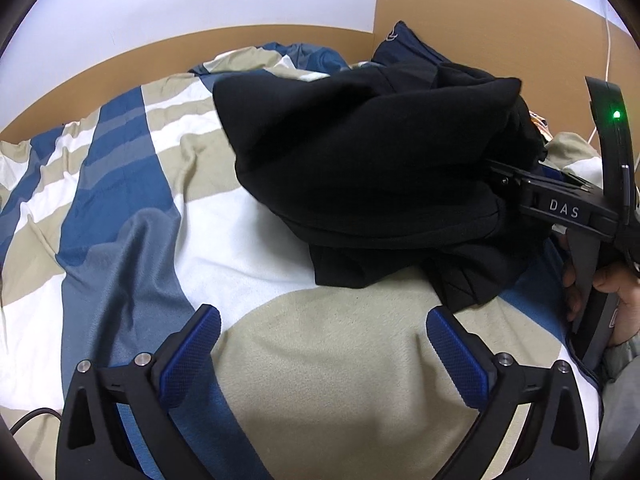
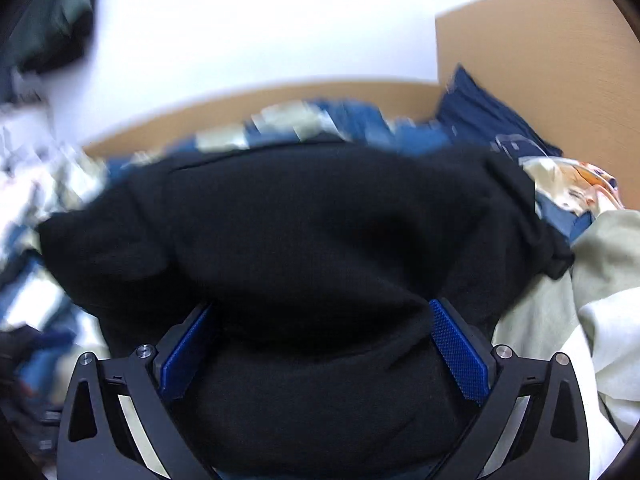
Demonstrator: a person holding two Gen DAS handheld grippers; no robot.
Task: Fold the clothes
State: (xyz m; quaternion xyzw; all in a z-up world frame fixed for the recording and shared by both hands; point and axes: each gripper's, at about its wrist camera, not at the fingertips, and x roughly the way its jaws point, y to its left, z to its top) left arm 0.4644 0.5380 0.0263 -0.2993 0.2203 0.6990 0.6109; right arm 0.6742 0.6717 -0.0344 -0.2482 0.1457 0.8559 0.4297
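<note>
Striped bedding [image 1: 120, 168] under, seemingly, black garment [image 1: 360, 160].

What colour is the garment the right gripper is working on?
Black garment, clearest in the left wrist view.

Open striped bed cover [image 1: 132, 184] ahead and left of left hand-held gripper [image 1: 324, 330]: free passage. Black garment heap [image 1: 372, 168] blocks right side, right hand-held gripper [image 1: 516, 184] buried in it. Wooden bed board [image 1: 480, 12] closes far edge. Navy clothing [image 2: 480, 116] piled in corner.
</note>
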